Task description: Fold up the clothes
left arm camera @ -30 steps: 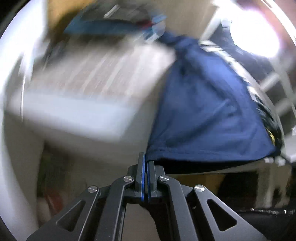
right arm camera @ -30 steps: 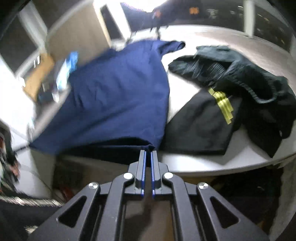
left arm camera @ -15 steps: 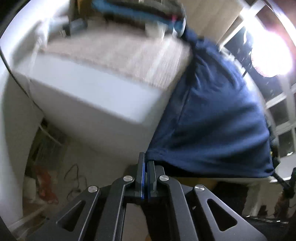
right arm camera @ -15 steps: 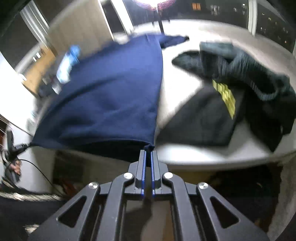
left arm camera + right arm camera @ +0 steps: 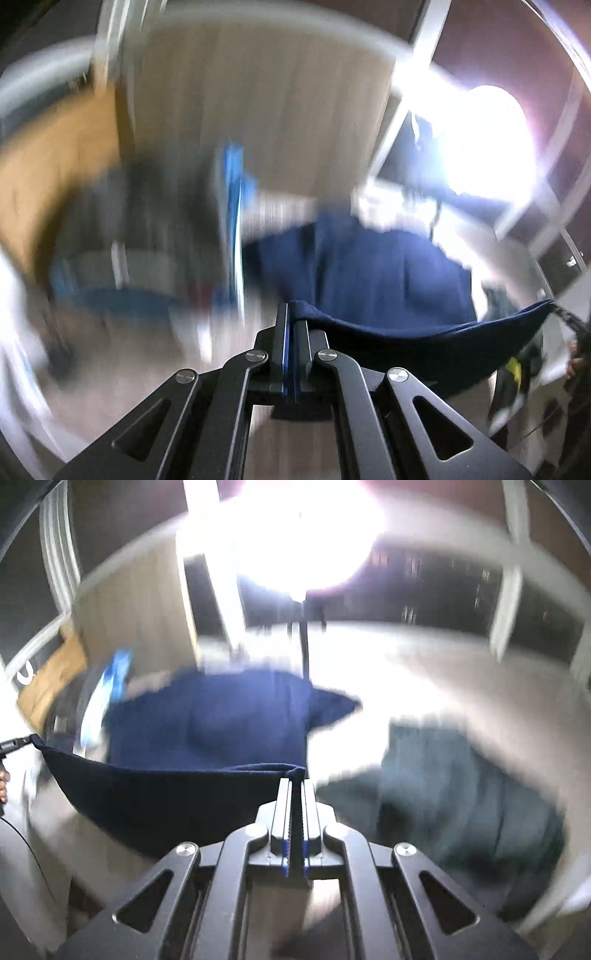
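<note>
Left gripper [image 5: 290, 332] was clamped shut on one corner of the navy shirt's [image 5: 369, 273] hem; right gripper [image 5: 293, 790] pinched the other corner, fabric bunched between its pads. Both grips sat right at the hem edge, w/ very little cloth inside the jaws.

Hem hung between the two grippers in a shallow sag, off the table [image 5: 461, 675]. Rest of the shirt lay on the table beyond, one sleeve poking out to the right in the right wrist view. Dark green garment [image 5: 461, 794] was heaped on the table beside it, right of the shirt, prob. touching or nearly so; blur made that hard to tell. Both views were smeared, so details beyond that were unclear.

Handling, as a judgement: shirt looked light, soft, limp knit w/ no stiffness, so it would drape and follow whatever the corners did. The sag suggested the hem wasn't taut; spreading the grippers apart should flatten it. Corner grips suited a hem-to-collar fold, but thin bites like these could slip if tugged hard. Cloth isn't fragile, though it could drag the neighbouring garment along.
</note>
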Demonstrator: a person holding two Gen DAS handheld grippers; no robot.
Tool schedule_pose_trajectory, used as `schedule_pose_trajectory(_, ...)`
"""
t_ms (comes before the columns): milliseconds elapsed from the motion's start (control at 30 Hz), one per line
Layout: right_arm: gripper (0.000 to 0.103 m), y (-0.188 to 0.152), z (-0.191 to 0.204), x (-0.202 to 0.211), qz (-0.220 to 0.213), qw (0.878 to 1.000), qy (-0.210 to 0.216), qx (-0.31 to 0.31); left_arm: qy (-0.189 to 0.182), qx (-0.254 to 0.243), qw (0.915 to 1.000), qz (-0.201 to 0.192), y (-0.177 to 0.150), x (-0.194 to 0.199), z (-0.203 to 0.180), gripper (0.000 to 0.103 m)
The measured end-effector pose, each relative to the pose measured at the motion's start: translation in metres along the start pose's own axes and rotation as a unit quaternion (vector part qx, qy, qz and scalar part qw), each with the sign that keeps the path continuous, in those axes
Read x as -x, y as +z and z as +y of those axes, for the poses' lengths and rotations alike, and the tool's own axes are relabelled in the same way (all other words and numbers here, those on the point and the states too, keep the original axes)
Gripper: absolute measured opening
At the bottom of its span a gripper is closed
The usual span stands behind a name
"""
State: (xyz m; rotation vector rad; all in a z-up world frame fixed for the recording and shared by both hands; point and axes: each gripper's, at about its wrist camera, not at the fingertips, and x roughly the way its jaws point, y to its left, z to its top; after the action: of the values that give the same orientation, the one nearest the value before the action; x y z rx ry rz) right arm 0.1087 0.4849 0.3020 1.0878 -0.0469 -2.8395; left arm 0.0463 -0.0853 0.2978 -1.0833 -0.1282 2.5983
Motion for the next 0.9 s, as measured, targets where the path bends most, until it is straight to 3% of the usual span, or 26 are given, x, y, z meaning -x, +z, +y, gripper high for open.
schedule_pose_trajectory(67, 0.004, 0.076, 0.012, 0.051, -0.073, 0.997, -0.016, 0.026, 0.001, -0.026, 0.9972, -0.070, 0.056, 0.061, -0.017, 0.001)
schedule_pose_trajectory(133, 0.004, 0.123, 0.020, 0.120, -0.145, 0.987, -0.035, 0.052, 0.010, -0.049, 0.9900, -0.132, 0.092, 0.131, -0.029, 0.001)
schedule_pose_trajectory(200, 0.004, 0.145, 0.025, 0.183, -0.190, 0.979, -0.034, 0.072, 0.022, -0.073, 0.9842, -0.160, 0.099, 0.185, -0.035, 0.001)
schedule_pose_trajectory(267, 0.004, 0.139, 0.034, 0.220, -0.202, 0.973, -0.041, 0.102, 0.031, -0.096, 0.9809, -0.166, 0.086, 0.219, -0.039, 0.001)
schedule_pose_trajectory(367, 0.004, 0.104, 0.049, 0.249, -0.196, 0.969, -0.047, 0.143, 0.050, -0.124, 0.9793, -0.152, 0.045, 0.235, -0.040, 0.001)
schedule_pose_trajectory(467, 0.004, 0.048, 0.056, 0.241, -0.157, 0.974, -0.030, 0.158, 0.059, -0.130, 0.9836, -0.111, -0.016, 0.224, -0.035, 0.001)
schedule_pose_trajectory(600, 0.004, -0.058, 0.054, 0.186, -0.052, 0.990, 0.006, 0.132, 0.045, -0.095, 0.9945, -0.007, -0.124, 0.166, -0.010, 0.001)
schedule_pose_trajectory(667, 0.004, -0.108, 0.042, 0.152, 0.002, 0.995, 0.020, 0.101, 0.031, -0.061, 0.9960, 0.058, -0.181, 0.123, 0.010, 0.001)
schedule_pose_trajectory(767, 0.004, -0.184, 0.028, 0.092, 0.095, 0.994, 0.044, 0.032, 0.018, -0.012, 0.9921, 0.123, -0.243, 0.073, 0.035, 0.001)
schedule_pose_trajectory(900, 0.004, -0.245, 0.025, 0.041, 0.177, 0.983, 0.040, 0.020, 0.015, 0.028, 0.9815, 0.189, -0.307, 0.025, 0.057, 0.001)
